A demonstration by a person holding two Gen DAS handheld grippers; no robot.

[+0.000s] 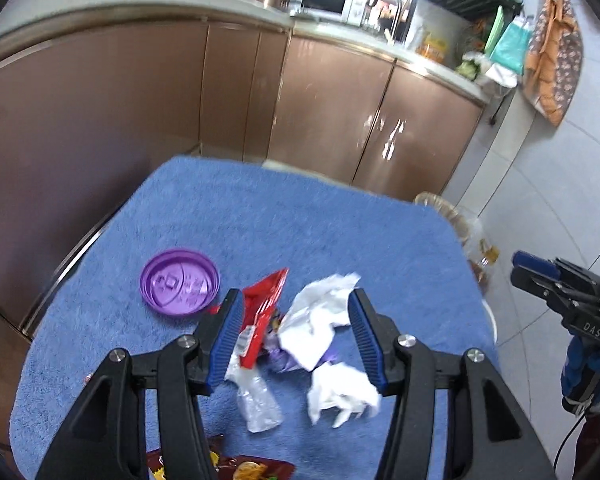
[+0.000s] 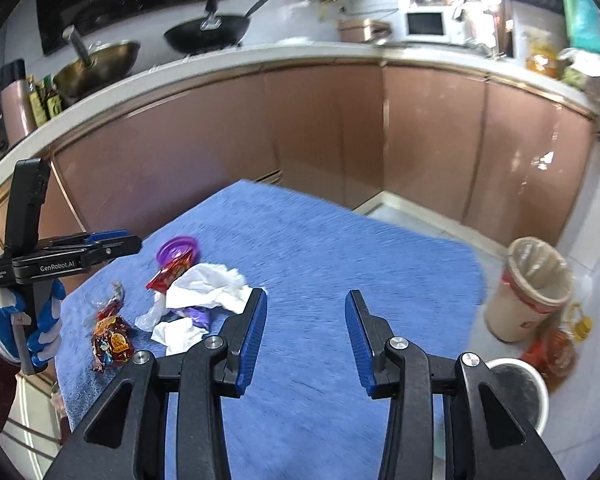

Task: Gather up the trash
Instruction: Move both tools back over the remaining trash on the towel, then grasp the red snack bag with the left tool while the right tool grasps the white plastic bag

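Straddling crumpled white tissue [image 1: 320, 320], ribbed jaws.

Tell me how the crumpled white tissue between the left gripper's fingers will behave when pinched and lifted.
The crumpled white tissue looks thin and creased, so it will probably crush flat rather than resist. It seems light for its bulk and may lift easily. It overlaps the red wrapper, so it could drag that along. The left gripper is open around it.

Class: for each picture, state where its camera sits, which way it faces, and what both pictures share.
Left wrist: on the left gripper, looking down at the crumpled tissue; the right gripper shows at right.
Right wrist: on the right gripper, over bare blue towel; the left gripper and gloved hand show at left.
Shared: purple lid, tissue, towel.
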